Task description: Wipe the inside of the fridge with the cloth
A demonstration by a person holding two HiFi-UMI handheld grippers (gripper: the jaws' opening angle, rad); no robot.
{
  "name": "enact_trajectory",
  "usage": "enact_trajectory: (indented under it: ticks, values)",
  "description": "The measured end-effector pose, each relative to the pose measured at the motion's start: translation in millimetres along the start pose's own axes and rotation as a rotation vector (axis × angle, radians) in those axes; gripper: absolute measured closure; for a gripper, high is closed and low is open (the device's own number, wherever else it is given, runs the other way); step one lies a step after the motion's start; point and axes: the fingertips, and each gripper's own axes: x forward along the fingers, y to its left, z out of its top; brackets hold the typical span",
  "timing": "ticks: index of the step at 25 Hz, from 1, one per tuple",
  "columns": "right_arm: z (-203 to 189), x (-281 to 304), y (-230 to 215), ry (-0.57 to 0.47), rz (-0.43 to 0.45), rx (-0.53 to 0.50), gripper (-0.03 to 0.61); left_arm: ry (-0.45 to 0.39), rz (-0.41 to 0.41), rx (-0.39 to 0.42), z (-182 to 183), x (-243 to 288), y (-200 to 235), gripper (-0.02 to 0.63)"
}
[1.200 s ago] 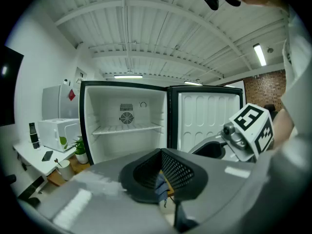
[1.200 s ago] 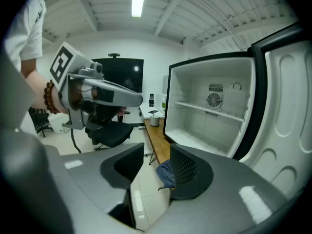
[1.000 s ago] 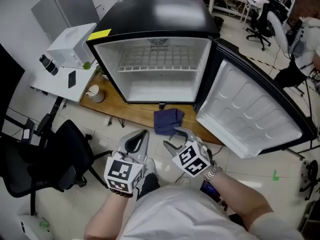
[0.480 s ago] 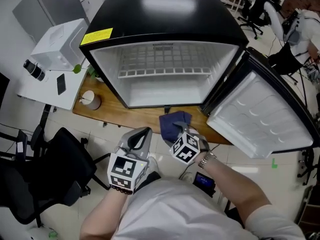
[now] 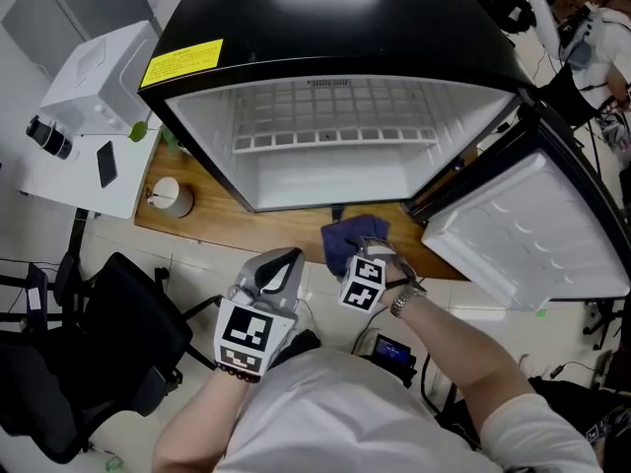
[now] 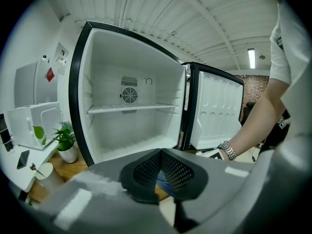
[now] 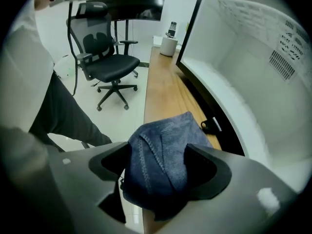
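Observation:
The black fridge (image 5: 335, 180) stands open with a bare white inside and a wire shelf (image 5: 335, 136); its door (image 5: 532, 244) swings out to the right. A dark blue cloth (image 5: 343, 239) lies bunched on the wooden board (image 5: 227, 220) in front of it. My right gripper (image 5: 367, 249) points down over the cloth. Its jaws have just been opening, and in the right gripper view the cloth (image 7: 161, 155) sits between the spread pads of the right gripper (image 7: 158, 167). My left gripper (image 5: 279, 261) hovers to the cloth's left, shut and empty; the left gripper (image 6: 160, 152) faces the fridge (image 6: 131, 126).
A paper cup (image 5: 170, 197) stands at the board's left end, with a potted plant (image 6: 66, 140) beside it. A white side table (image 5: 89, 170) with an appliance is further left. A black office chair (image 5: 108, 333) sits at lower left. A small device (image 5: 394, 351) lies on the floor.
The right gripper has dropped down onto the cloth and tipped to point at it. The left gripper has shifted slightly toward the fridge. The view has closed in on the fridge.

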Motion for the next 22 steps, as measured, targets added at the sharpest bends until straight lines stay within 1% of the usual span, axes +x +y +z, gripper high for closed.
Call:
enact_trajectory:
  ticks: [2, 4, 7, 10, 13, 18, 22]
  values:
    - [-3, 2, -1, 0.017, -0.017, -0.024, 0.208, 0.001, 0.003, 0.000, -1, -2, 5, 0.607]
    - [-3, 1, -5, 0.015, -0.031, -0.015, 0.287, 0.002, 0.009, -0.001, -2, -3, 11, 0.607]
    - [0, -3, -4, -0.001, -0.009, 0.019, 0.314, 0.000, 0.018, -0.008, -3, -5, 19, 0.607]
    - [7, -9, 2, -0.037, 0.013, 0.052, 0.392, -0.007, 0.023, -0.027, -2, -7, 22, 0.607]
    - [10, -18, 0, -0.071, -0.006, 0.100, 0.481, -0.016, 0.024, -0.028, -1, -7, 24, 0.607]
    - [22, -38, -10, -0.137, -0.054, 0.164, 0.501, -0.034, 0.041, -0.030, 6, -12, 32, 0.607]
    - [40, -63, -24, -0.237, -0.103, 0.268, 0.503, -0.063, 0.057, -0.022, 18, -16, 39, 0.607]
